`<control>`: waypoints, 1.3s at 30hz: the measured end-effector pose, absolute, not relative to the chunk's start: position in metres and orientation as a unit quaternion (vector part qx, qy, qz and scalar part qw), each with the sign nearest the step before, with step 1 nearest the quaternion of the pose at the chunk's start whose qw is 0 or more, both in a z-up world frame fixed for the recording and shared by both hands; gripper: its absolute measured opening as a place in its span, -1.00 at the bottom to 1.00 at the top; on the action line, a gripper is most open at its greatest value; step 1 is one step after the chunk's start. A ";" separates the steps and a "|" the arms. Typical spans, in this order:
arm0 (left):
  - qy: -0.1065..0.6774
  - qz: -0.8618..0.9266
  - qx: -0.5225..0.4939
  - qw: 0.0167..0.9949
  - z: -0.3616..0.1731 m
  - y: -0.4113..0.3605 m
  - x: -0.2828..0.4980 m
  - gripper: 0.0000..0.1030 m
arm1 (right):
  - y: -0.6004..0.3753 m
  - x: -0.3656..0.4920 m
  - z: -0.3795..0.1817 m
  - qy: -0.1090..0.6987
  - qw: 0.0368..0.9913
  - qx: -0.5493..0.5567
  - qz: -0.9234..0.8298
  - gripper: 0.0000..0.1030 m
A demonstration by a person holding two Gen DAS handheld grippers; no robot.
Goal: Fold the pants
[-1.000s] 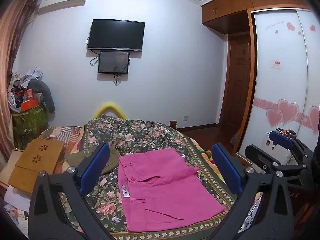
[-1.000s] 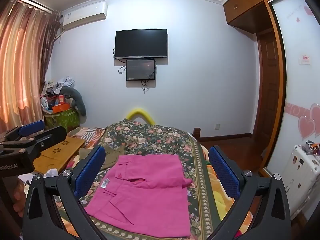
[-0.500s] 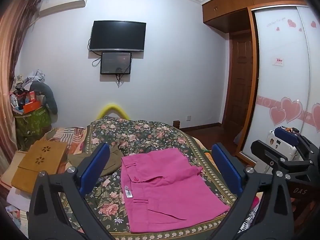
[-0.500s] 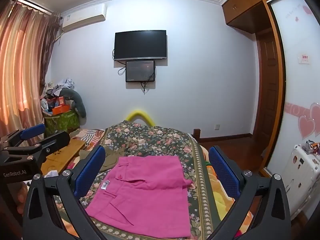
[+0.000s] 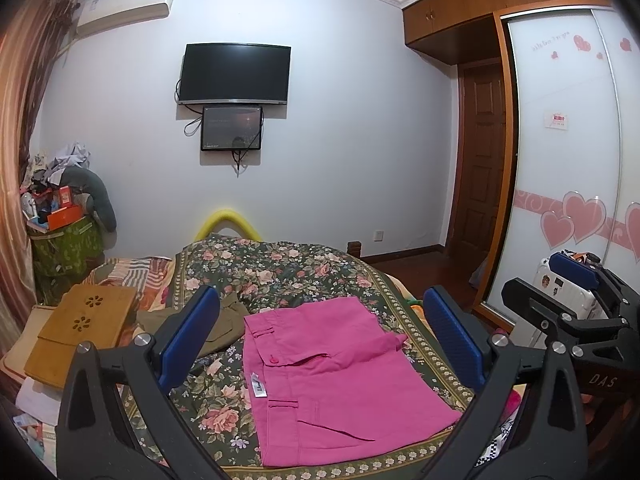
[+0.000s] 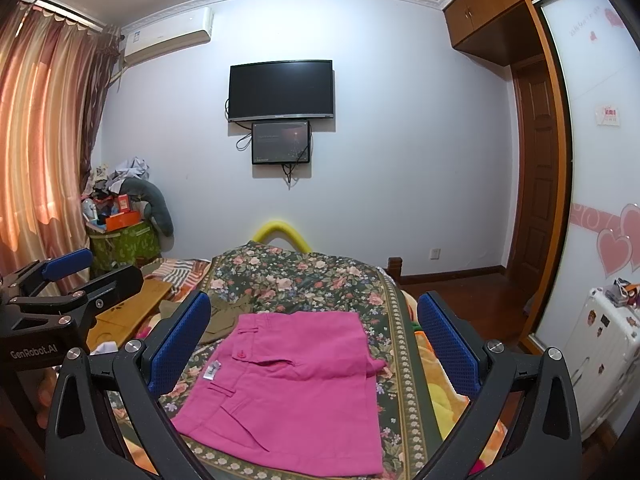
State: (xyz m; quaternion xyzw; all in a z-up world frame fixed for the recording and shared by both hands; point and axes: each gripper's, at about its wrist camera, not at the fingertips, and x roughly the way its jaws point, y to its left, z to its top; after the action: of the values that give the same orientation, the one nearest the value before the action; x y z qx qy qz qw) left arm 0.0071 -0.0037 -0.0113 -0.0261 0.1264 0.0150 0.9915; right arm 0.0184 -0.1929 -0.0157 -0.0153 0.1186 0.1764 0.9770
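Step in hand: the pink pants point(image 5: 336, 376) lie on the floral bed point(image 5: 280, 268) as a flat, compact rectangle, waistband to the left with its label and belt loops showing. By that shape the folding appears done or nearly done; whether a last fold is intended cannot be told. If one is, the next move calls for both grippers to come down to one edge, pinch through all layers, and carry it across without dragging the stack.

Left gripper point(image 5: 320, 340): fingers point(image 5: 188, 336) released and spread wide, holding nothing, raised clear above the pants. Nothing touches either pad.

Right gripper point(image 6: 314, 340): fingers point(image 6: 180, 340) likewise released and wide apart, empty, held above the pants and apart from the cloth.

An olive garment point(image 5: 224, 320) lies just beside the pants' far left corner; a wooden board point(image 5: 84, 328) sits further left, well apart.
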 end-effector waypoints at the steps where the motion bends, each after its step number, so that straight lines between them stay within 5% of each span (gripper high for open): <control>1: 0.126 0.015 -0.025 0.992 -0.011 -0.004 0.006 1.00 | -0.193 0.018 -0.015 0.119 0.977 -0.015 0.176 0.99; 39: 0.122 0.020 -0.011 0.992 -0.008 -0.009 0.006 1.00 | -0.193 0.019 -0.015 0.122 0.976 -0.012 0.178 0.99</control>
State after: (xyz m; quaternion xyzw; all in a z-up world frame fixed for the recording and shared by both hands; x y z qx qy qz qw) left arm 0.0057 -0.0094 -0.0083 -0.0107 0.1217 0.0203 0.9923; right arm 0.0194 -0.1933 -0.0145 -0.0115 0.1222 0.1781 0.9763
